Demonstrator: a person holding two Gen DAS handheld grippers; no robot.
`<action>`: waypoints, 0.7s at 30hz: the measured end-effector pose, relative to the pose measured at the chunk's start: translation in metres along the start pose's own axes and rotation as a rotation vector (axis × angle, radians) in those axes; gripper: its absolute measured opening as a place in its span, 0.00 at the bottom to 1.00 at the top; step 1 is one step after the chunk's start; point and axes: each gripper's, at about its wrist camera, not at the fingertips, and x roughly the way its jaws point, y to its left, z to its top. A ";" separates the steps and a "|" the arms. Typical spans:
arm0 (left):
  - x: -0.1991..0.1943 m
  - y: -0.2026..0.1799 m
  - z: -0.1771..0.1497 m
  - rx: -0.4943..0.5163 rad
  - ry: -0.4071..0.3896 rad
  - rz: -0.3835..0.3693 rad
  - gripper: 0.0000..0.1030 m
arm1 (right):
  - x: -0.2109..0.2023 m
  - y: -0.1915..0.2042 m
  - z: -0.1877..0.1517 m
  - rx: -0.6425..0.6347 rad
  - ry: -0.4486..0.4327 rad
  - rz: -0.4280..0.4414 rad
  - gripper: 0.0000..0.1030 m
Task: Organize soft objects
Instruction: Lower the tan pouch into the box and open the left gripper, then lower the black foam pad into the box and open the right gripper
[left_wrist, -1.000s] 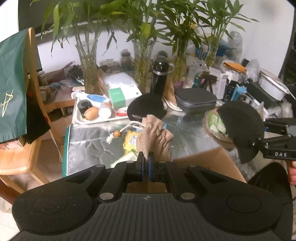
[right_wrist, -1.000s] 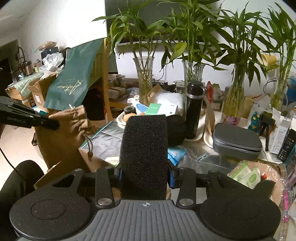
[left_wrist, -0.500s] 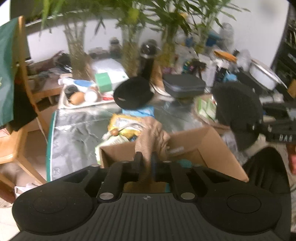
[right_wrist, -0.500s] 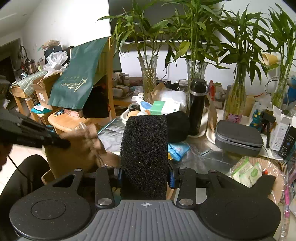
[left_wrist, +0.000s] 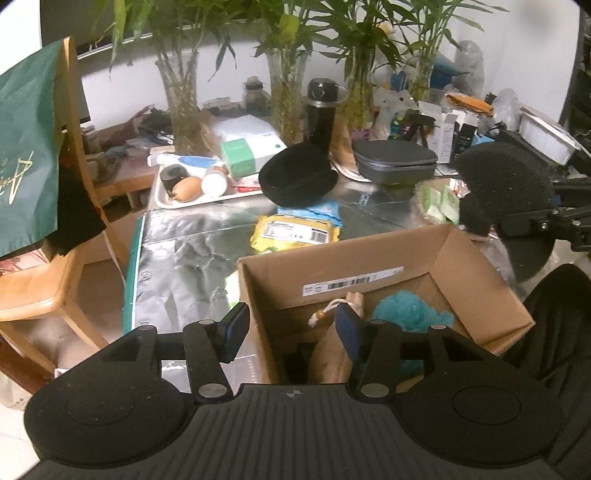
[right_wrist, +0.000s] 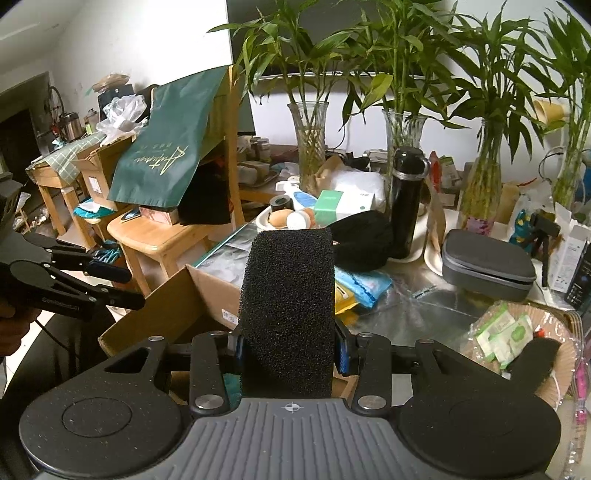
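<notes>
Inside the box (left_wrist: 373, 258), a tan pouch (left_wrist: 332, 350) lies below the left tongs (left_wrist: 291, 326), which stand apart. Right tongs (right_wrist: 290, 349) clamp a black coarse sponge (right_wrist: 290, 306).

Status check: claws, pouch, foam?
Left claw open over cardboard box. Burlap pouch in box beside blue loofah. Right claw shut on black foam.

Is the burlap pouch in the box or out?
In: the burlap pouch lies inside the cardboard box; open left gripper above it.
</notes>
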 end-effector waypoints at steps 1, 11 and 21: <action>0.000 0.001 -0.001 -0.002 -0.003 0.001 0.49 | 0.000 0.001 0.000 -0.001 0.002 0.002 0.44; -0.003 0.009 -0.008 -0.045 -0.038 0.000 0.61 | 0.006 0.008 0.000 -0.026 0.021 0.024 0.44; -0.004 0.011 -0.011 -0.043 -0.043 0.011 0.62 | 0.012 0.009 -0.002 -0.030 0.041 0.045 0.44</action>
